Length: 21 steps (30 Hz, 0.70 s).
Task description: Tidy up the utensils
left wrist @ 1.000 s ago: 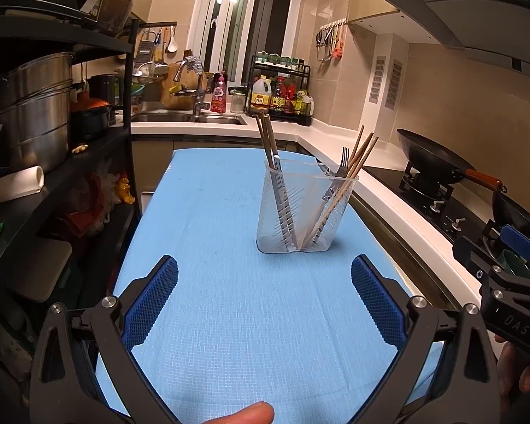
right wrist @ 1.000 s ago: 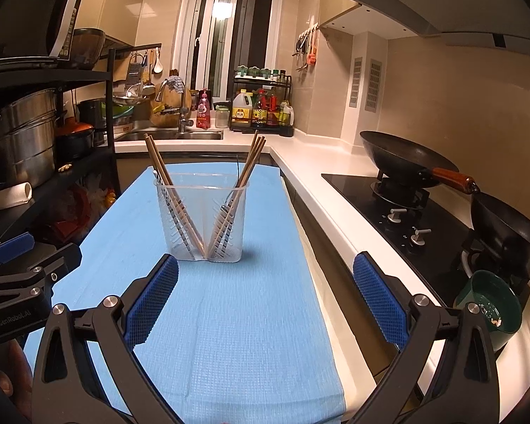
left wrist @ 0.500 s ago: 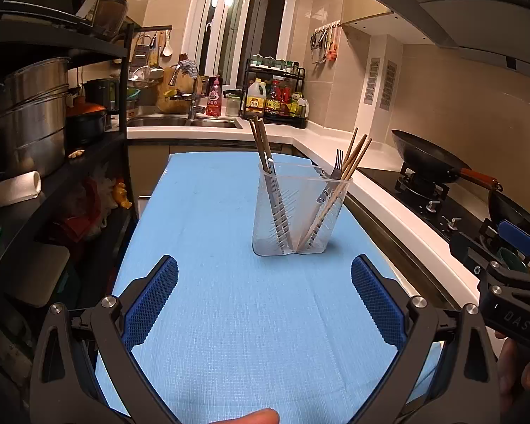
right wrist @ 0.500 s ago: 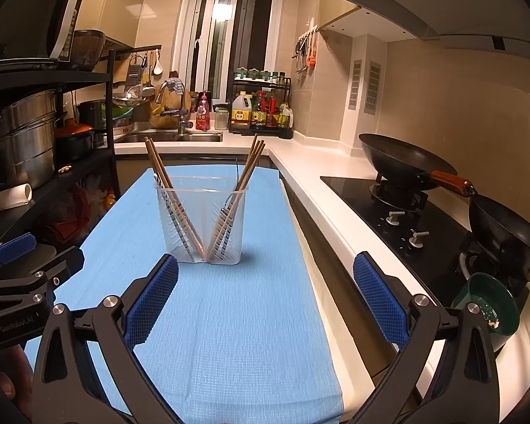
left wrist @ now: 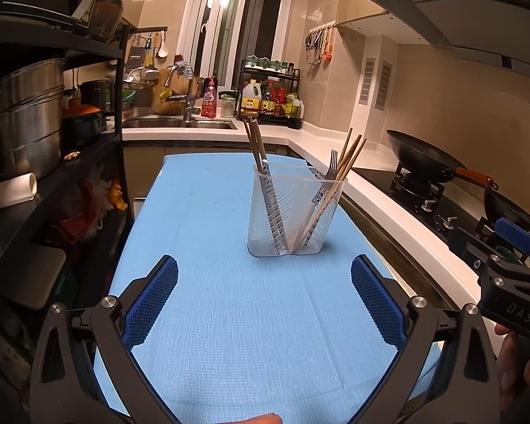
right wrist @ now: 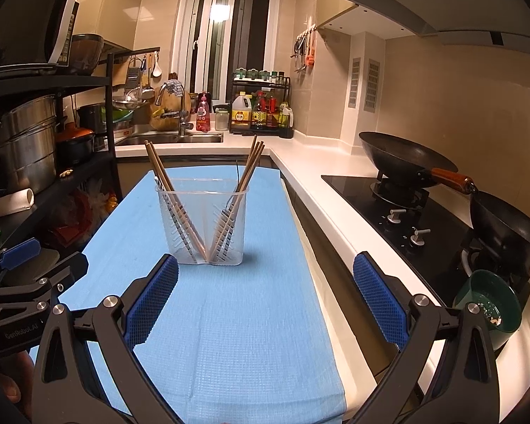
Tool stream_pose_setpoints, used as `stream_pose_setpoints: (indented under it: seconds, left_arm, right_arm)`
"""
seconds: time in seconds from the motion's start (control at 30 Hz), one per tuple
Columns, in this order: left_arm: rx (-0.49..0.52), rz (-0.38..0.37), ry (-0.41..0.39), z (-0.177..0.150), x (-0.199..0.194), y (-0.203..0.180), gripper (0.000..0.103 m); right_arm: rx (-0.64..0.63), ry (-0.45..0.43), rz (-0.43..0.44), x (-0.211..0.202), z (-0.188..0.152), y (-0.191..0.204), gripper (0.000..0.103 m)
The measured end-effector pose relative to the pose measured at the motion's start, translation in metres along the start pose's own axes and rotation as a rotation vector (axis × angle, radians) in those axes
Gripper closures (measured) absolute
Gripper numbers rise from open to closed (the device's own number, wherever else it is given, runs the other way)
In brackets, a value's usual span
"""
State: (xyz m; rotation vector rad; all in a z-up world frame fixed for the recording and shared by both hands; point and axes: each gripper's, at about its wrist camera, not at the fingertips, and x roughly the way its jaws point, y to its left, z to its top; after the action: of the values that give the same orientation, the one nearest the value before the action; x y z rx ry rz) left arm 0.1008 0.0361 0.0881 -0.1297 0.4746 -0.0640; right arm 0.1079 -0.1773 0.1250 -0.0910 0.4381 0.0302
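The clear plastic holder (left wrist: 295, 212) stands upright on the blue cloth (left wrist: 229, 318) that covers the bench, at about 12 o'clock in front of both tongs and well apart from them. It has two compartments, and this is why the utensils lean outward like a letter V. In the left compartment some wooden chopsticks (left wrist: 256, 141) lean toward 11 o'clock together with one utensil with a patterned handle. In the right compartment more chopsticks (left wrist: 349, 155) and a metal fork (left wrist: 333, 162) lean toward 1 o'clock. The walls of the holder are thin and see-through, with small slots, I think for water to drain.

The left tongs (left wrist: 264, 296) are released, wide apart, and hold nothing. The right tongs (right wrist: 265, 295) are also released and empty. Their pads are blue rubber with a fine grid texture, probably for better grip on thin, smooth sticks.

No loose utensil lies on the cloth, so I judge the sorting is nearly finished or finished. The cloth is woven and looks soft, so the light holder should not slide easily.

At 3 o'clock a black wok (right wrist: 406, 159) sits on the stove.
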Motion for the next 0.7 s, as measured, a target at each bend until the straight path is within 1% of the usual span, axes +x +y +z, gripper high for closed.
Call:
stream_pose_setpoints:
  seconds: [0.7]
  left_arm:
    - [0.013,-0.017,-0.017,0.0001,-0.0035,-0.0025,0.008]
  right_arm:
    - [0.000,0.001,-0.001,0.0004,-0.0008,0.0017,0.005]
